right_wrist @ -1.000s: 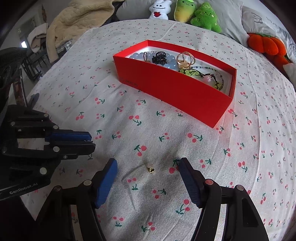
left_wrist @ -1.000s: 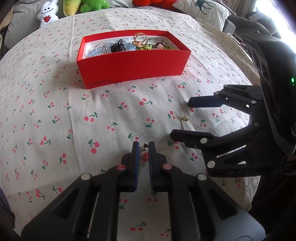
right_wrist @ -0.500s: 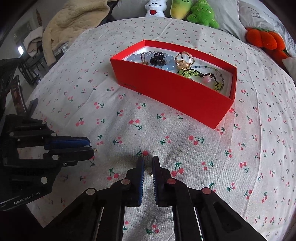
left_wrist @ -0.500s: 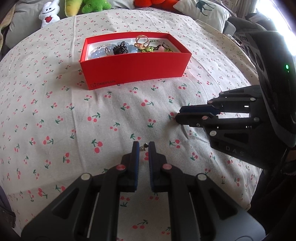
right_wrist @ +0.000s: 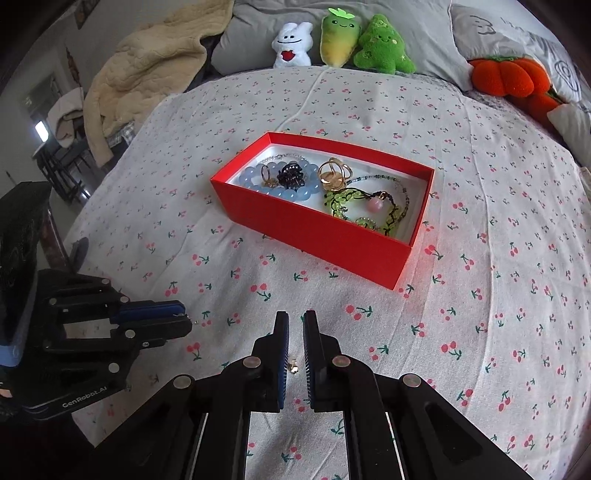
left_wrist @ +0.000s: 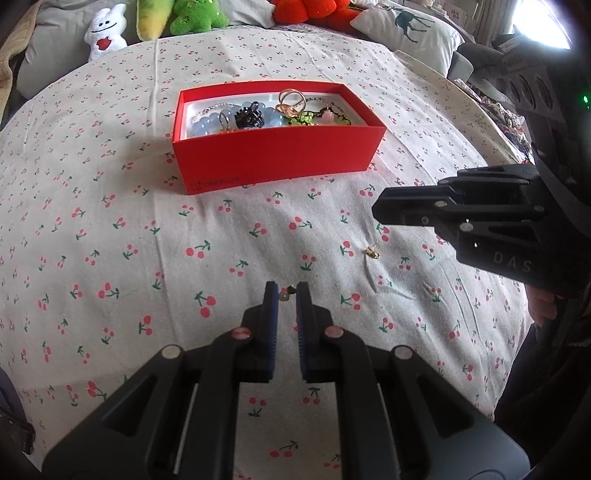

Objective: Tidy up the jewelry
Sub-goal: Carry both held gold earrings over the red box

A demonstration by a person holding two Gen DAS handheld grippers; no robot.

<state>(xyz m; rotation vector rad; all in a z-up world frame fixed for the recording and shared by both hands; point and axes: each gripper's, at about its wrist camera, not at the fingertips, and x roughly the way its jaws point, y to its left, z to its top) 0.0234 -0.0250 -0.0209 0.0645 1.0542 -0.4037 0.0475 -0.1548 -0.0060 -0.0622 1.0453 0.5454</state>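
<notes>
A red box [left_wrist: 280,158] [right_wrist: 314,230] on the cherry-print bed holds a blue bead bracelet [right_wrist: 280,192], a black claw clip [right_wrist: 291,174], gold rings [right_wrist: 334,173] and a green necklace [right_wrist: 364,206]. My left gripper [left_wrist: 283,290] [right_wrist: 186,319] is shut on a small stud earring [left_wrist: 287,292]. My right gripper [right_wrist: 295,321] [left_wrist: 376,214] is shut and raised above the sheet. A small gold earring [left_wrist: 372,252] [right_wrist: 293,366] lies on the sheet below the right fingers, apart from them.
Plush toys [right_wrist: 340,40] and an orange plush pumpkin [right_wrist: 509,77] line the head of the bed with grey pillows [right_wrist: 491,33]. A beige blanket [right_wrist: 147,70] hangs at the far left. The bed edge drops off at the left in the right wrist view.
My right gripper closed over the gold earring and then lifted away shut; the earring stays on the sheet. My left gripper stayed shut on its stud earring and rose a little.
</notes>
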